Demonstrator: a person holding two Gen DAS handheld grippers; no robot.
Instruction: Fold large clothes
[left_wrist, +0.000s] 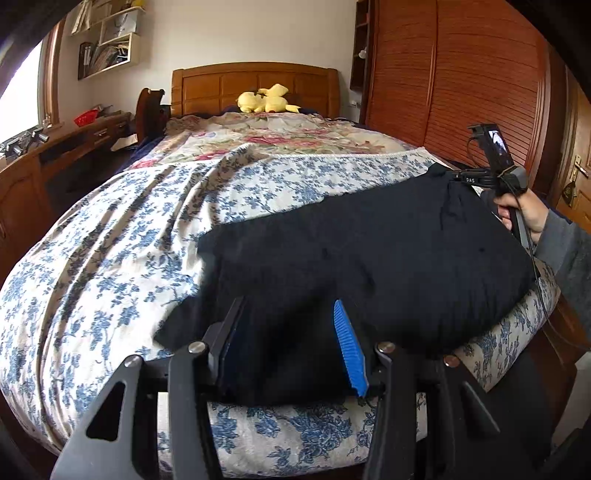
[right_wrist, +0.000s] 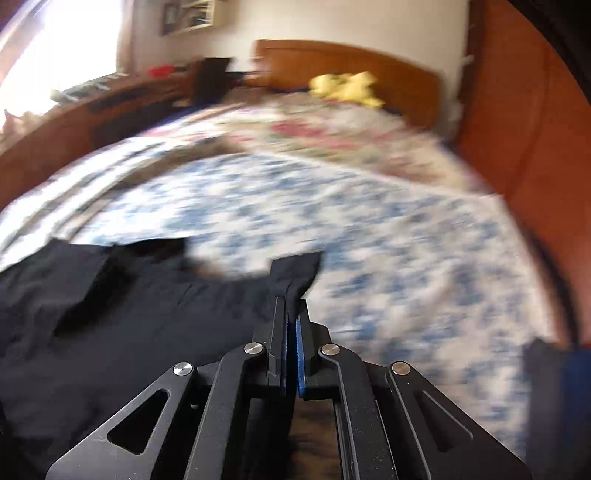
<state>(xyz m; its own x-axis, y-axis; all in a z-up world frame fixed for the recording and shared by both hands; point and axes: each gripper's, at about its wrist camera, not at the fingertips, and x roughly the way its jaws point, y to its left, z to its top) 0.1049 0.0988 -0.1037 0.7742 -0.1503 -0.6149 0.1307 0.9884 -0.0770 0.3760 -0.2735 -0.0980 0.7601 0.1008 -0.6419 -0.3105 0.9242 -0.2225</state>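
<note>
A large black garment (left_wrist: 369, 258) lies spread on the bed's near right part, over the blue-flowered sheet (left_wrist: 110, 240). My left gripper (left_wrist: 290, 306) is open, its jaws wide apart with the garment's near edge lying between them. My right gripper (right_wrist: 291, 301) is shut on a corner of the black garment (right_wrist: 295, 275), pinched between the fingertips and lifted a little above the sheet (right_wrist: 369, 221). The right gripper also shows in the left wrist view (left_wrist: 476, 177) at the garment's far right corner, held by a hand. The right wrist view is blurred by motion.
A yellow plush toy (left_wrist: 266, 99) lies by the wooden headboard (left_wrist: 255, 86). A red-flowered cover (left_wrist: 280, 140) covers the bed's far half. A wooden desk (left_wrist: 55, 147) stands along the left side. A wooden wardrobe (left_wrist: 461, 81) stands to the right.
</note>
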